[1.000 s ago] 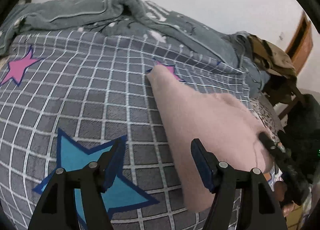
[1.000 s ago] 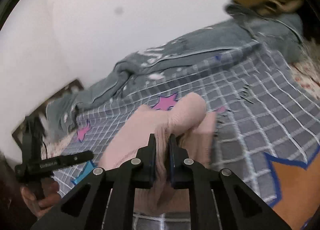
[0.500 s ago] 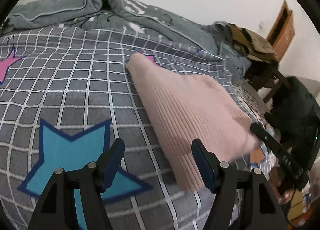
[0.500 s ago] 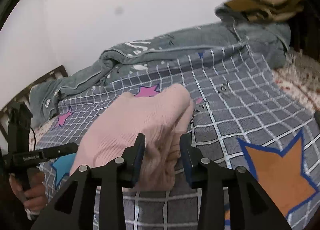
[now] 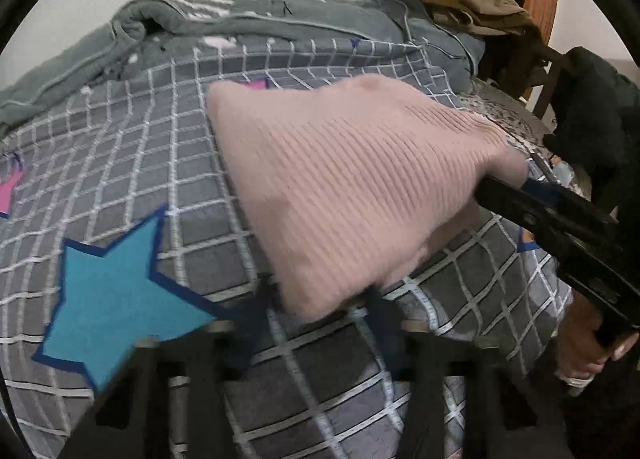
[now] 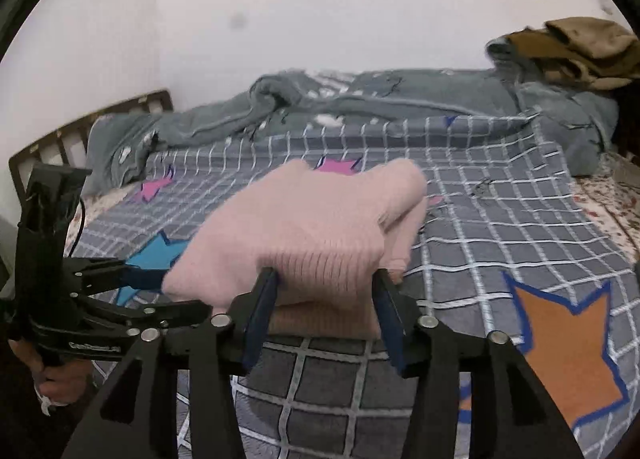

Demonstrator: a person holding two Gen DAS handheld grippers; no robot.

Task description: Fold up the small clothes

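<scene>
Pink ribbed knit garment (image 5: 344, 195), folded, lies on grey checked bed quilt (image 5: 168, 163). Left wrist view: left tongs (image 5: 316, 311) closing (blurred) on near corner; contact uncertain.

Right wrist view: right tongs (image 6: 326, 299) closing around garment's other near edge, pads flanking, not yet pinching. Fold mid-step; next needs both edges gripped, lifted together. No containers visible.

Right gripper (image 6: 326, 301) closing around the near edge of the folded pink sweater (image 6: 320, 227) on the checked bedspread (image 6: 500, 195).
</scene>
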